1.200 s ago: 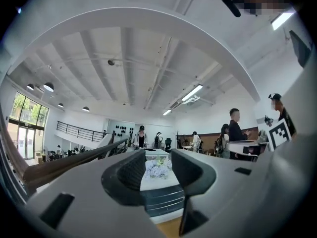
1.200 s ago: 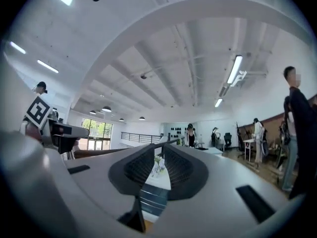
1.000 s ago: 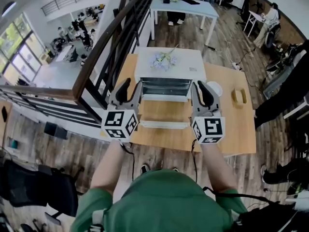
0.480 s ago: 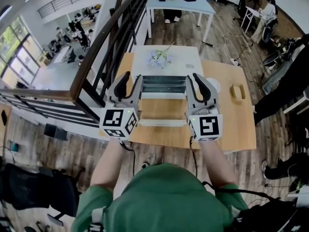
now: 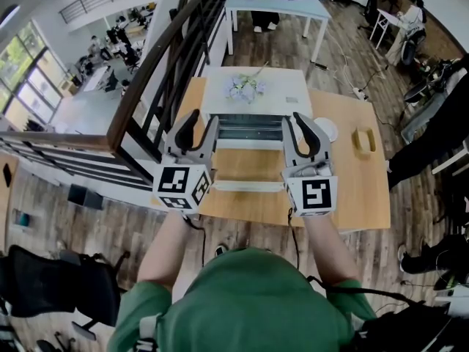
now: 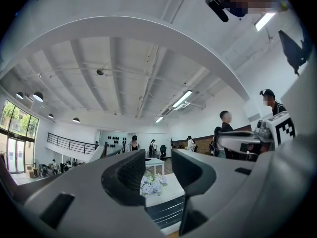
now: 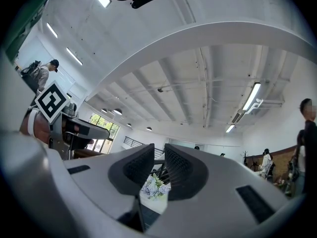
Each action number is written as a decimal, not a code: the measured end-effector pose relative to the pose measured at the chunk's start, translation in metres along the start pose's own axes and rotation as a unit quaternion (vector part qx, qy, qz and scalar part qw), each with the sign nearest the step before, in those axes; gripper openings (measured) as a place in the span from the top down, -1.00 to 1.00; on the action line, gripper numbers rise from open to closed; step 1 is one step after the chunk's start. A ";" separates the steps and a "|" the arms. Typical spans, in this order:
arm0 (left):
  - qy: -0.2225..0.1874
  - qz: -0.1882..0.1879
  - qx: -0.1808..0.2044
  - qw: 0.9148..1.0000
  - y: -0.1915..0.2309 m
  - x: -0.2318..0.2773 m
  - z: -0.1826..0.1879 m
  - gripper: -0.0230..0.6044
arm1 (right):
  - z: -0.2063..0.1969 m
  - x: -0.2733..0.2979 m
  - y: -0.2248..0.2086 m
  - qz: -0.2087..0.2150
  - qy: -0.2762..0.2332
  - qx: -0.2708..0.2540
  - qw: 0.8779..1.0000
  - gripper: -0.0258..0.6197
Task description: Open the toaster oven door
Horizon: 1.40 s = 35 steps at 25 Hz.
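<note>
A white toaster oven stands at the back of a wooden table, with a bunch of pale flowers on its top. Its door lies folded down flat toward me, the handle bar at the near edge, and the dark inside shows. My left gripper hangs left of the door and my right gripper right of it. Both are raised, tilted upward and touch nothing. In the left gripper view the left gripper is open and empty, with the flowers beyond it. The right gripper shows a narrower empty gap.
A white round dish and a tan block sit on the table right of the oven. A dark stair railing runs along the table's left side. People stand at the right, beside chairs, and a white table stands farther back.
The right gripper has shifted slightly left, closer to the oven door's right edge. The left gripper has hardly moved. The door stays down.
</note>
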<state>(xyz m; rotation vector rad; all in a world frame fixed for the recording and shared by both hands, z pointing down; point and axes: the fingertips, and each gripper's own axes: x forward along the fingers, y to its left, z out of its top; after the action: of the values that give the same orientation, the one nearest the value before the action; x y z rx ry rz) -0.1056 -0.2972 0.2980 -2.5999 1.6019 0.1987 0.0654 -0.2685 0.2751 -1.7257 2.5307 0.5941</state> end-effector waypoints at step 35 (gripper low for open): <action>0.012 0.025 0.011 1.000 -0.030 -0.003 -0.004 0.37 | -0.011 -0.021 -0.019 0.036 -0.003 0.021 0.999 0.69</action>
<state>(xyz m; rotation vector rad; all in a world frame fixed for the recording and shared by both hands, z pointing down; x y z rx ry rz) -0.0800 -0.2817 0.3027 -2.5581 1.6680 0.1533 0.0931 -0.2589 0.2847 -1.6242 2.5914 0.5441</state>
